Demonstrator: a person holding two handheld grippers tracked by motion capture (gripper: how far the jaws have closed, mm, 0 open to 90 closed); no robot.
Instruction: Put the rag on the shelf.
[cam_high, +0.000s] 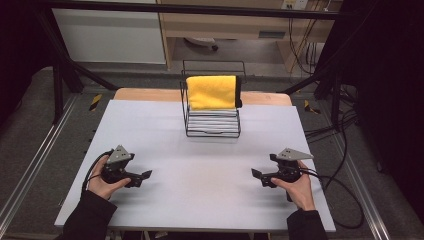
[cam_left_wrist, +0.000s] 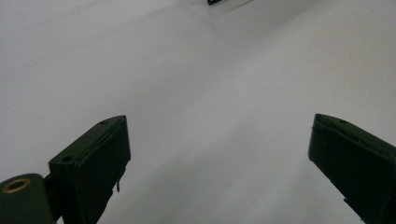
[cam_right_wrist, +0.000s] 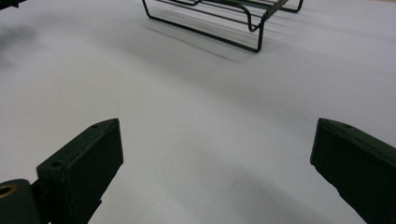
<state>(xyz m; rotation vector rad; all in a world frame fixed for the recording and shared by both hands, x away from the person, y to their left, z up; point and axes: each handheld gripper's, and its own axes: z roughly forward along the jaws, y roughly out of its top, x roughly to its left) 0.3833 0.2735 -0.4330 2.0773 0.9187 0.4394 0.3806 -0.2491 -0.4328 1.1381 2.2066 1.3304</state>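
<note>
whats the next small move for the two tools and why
Probably bring both forward toward the yellow cloth draped over the wire rack. The left tool and right tool sit low near the table's front edge, jaws open and empty, well short of the rack.

A lab: black frame bars (cam_high: 190, 8) surround the white table (cam_high: 200, 200) (cables (cam_high: 345, 200) trail across the floor).

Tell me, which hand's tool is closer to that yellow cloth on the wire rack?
Right, though only slightly. The right tool sits toward the near right of the yellow cloth; the left tool sits toward its near left, a little farther off. Both are open and empty.
</note>
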